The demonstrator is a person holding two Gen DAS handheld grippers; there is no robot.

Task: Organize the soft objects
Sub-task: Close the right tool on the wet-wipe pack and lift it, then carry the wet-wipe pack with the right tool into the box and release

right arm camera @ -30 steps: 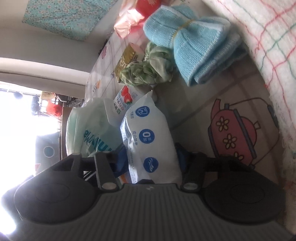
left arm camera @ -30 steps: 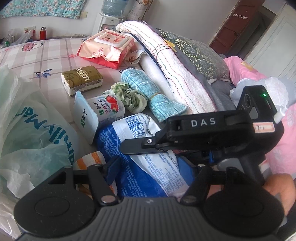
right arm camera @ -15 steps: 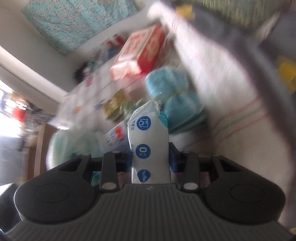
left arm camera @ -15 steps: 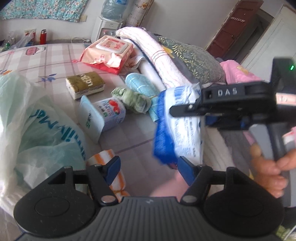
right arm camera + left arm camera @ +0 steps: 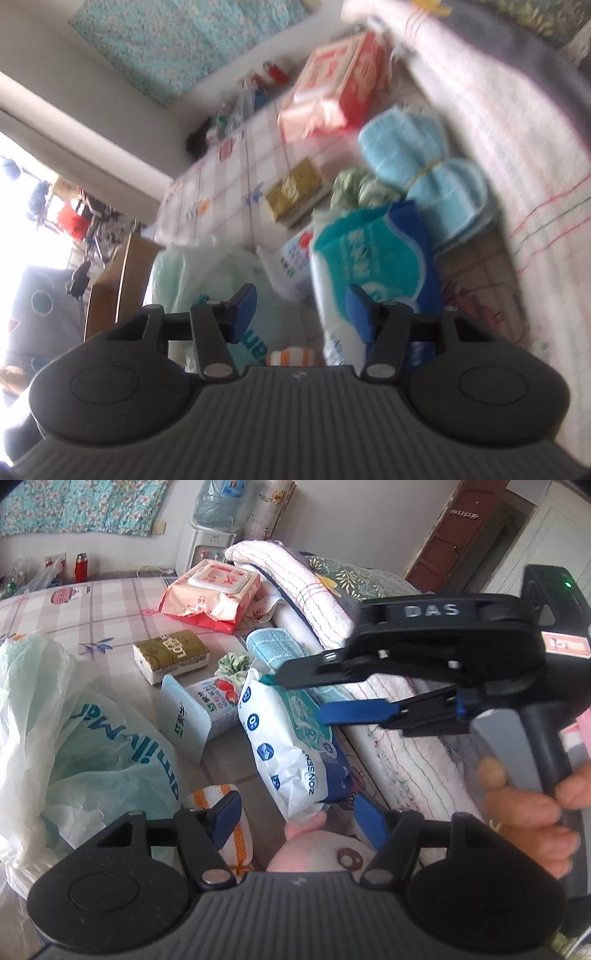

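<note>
Left wrist view: right gripper (image 5: pixel 295 696) above the bed, jaws opening, blue pad (image 5: pixel 354 713) against the upper end of the white-and-blue tissue pack (image 5: pixel 291 746), upper finger just over it. Pack tilted, lower end down by the pink plush (image 5: pixel 314 853). Left gripper (image 5: pixel 299 816) open, nothing held, just below the pack.

Left tool (image 5: pixel 295 814) gapes empty; right tool (image 5: pixel 301 698) opening
</note>
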